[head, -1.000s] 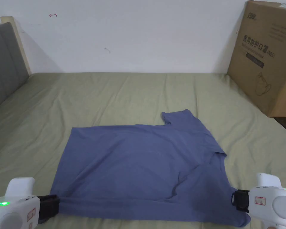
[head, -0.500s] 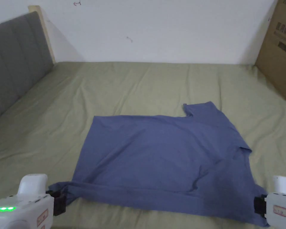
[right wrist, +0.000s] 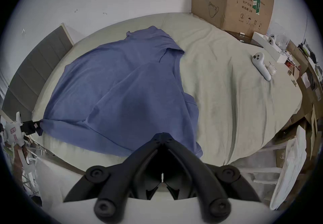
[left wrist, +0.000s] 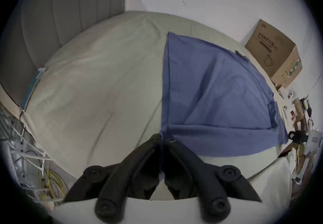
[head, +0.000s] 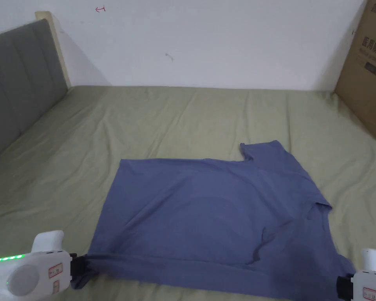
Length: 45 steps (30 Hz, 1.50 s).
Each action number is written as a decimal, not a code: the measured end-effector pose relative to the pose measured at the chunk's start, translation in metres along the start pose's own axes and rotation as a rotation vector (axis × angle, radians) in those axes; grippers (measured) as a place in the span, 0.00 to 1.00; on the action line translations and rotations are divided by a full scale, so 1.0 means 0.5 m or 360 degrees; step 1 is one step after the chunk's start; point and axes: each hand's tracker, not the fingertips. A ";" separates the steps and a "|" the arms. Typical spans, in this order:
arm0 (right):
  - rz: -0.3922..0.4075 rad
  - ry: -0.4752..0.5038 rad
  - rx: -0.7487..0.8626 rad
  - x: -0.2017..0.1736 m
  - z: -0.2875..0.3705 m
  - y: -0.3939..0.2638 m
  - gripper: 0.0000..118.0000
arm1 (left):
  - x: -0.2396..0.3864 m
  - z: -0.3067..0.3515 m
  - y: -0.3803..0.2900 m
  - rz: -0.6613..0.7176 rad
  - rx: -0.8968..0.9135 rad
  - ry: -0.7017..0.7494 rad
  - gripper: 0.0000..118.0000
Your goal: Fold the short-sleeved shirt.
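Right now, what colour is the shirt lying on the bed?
The shirt is plain blue, no pattern; clearest in the head view.

The shirt (head: 210, 219) is soft blue cloth, matt, with loose creases across its middle. Under it the bed (head: 163, 117) is covered in a pale green sheet, also matt cloth and faintly wrinkled. At the upper left of the head view, the headboard (head: 15, 78) has grey padded fabric in stitched panels, edged with pale wood. The box (head: 369, 74) at the upper right is plain brown cardboard. Each hand-held gripper has a smooth white plastic body, left (head: 79, 270) and right (head: 342, 287), with matt black jaws.
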 end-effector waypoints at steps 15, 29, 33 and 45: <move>-0.0100 -0.0113 -0.0121 0.067 -0.073 0.003 0.01 | 0.029 0.054 0.001 -0.0097 0.0077 0.0058 0.02; -0.0116 -0.0049 0.0135 0.044 0.026 0.152 0.01 | 0.044 0.078 0.096 -0.0251 0.0178 0.0093 0.02; 0.0010 -0.0113 0.0176 0.024 -0.015 0.259 0.01 | 0.045 0.034 0.176 -0.0262 0.0206 0.0114 0.02; 0.0043 -0.0179 -0.0026 -0.028 -0.181 0.324 0.45 | 0.046 -0.144 0.232 -0.0347 -0.0010 0.0256 0.87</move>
